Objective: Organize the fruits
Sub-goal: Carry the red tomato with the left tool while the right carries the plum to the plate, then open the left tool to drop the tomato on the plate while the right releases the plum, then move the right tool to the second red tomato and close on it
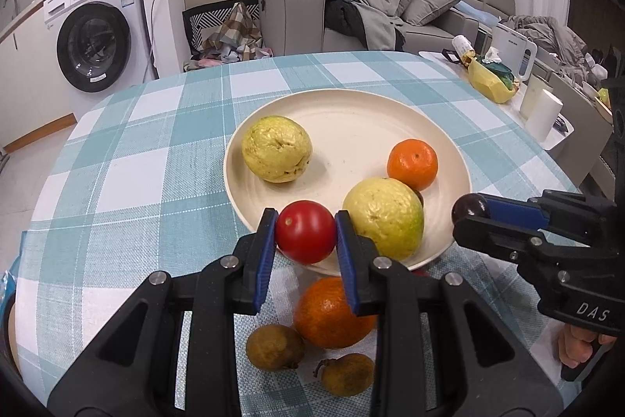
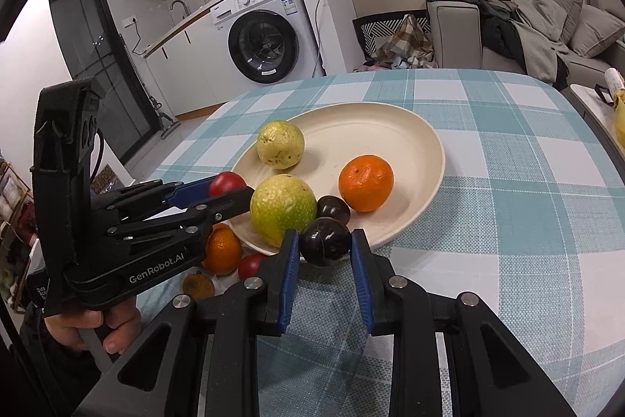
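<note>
Now the left gripper (image 1: 306, 230) is clamping a tomato (image 1: 306, 231) and the right gripper (image 2: 325, 247) is clamping a plum (image 2: 325, 247), both over the near edge of the plate (image 1: 351, 112). If released there, they are risking rolling off onto the table (image 1: 156, 143).

Home, open-plan: washing machine (image 2: 263, 45) under kitchen counter (image 2: 177, 26), grey sofa (image 1: 437, 6), checked-cloth dining table (image 1: 156, 151).

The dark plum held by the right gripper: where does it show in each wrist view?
Left wrist view: dark plum at right edge, in the right gripper, just past the plate rim.
Right wrist view: lower centre, between the blue pads.
Shared landmark: the larger green-yellow guava, beside it.
</note>
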`<action>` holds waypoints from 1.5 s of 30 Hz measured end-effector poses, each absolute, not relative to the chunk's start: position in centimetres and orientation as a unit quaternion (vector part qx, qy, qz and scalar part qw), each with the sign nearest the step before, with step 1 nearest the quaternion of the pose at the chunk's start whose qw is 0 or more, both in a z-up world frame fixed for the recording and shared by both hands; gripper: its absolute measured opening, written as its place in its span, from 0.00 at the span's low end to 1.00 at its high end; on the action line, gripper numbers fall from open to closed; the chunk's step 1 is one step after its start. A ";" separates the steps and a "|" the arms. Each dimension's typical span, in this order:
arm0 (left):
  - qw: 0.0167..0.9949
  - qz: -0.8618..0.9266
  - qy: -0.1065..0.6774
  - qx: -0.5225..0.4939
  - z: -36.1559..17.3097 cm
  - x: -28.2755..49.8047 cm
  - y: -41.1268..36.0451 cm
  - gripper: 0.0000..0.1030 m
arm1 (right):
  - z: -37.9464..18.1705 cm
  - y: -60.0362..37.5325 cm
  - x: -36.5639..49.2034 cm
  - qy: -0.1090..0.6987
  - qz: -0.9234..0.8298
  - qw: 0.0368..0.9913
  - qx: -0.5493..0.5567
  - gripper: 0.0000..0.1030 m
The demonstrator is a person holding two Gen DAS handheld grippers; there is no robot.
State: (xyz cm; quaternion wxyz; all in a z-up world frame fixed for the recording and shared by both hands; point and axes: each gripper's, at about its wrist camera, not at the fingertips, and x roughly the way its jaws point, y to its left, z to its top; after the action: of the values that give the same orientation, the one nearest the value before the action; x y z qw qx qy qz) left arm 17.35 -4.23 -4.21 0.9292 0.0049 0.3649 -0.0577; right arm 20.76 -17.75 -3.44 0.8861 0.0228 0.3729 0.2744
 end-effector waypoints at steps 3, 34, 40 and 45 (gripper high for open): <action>0.929 -0.057 0.365 0.006 -4.3 17.3 -4.2 0.26 | -3.5 -17.7 20.8 0.373 0.275 0.886 0.024 0.26; 0.943 -0.013 0.331 -0.041 -2.8 13.0 0.0 0.95 | -2.9 -18.7 19.9 0.349 0.280 0.893 0.043 0.98; 0.948 -0.005 0.315 -0.052 -2.0 11.1 1.1 0.99 | -2.8 -18.6 19.9 0.350 0.280 0.893 0.042 1.00; 0.947 -0.003 0.318 -0.040 -2.1 9.9 1.2 0.99 | -2.8 -18.2 19.7 0.353 0.283 0.891 0.035 1.00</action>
State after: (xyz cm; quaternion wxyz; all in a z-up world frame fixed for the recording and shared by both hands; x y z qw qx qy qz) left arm 9.94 1.23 -2.06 0.9473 -0.0402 0.3179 -0.0030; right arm 19.65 -18.23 -2.83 0.8910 0.0346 0.3532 0.2832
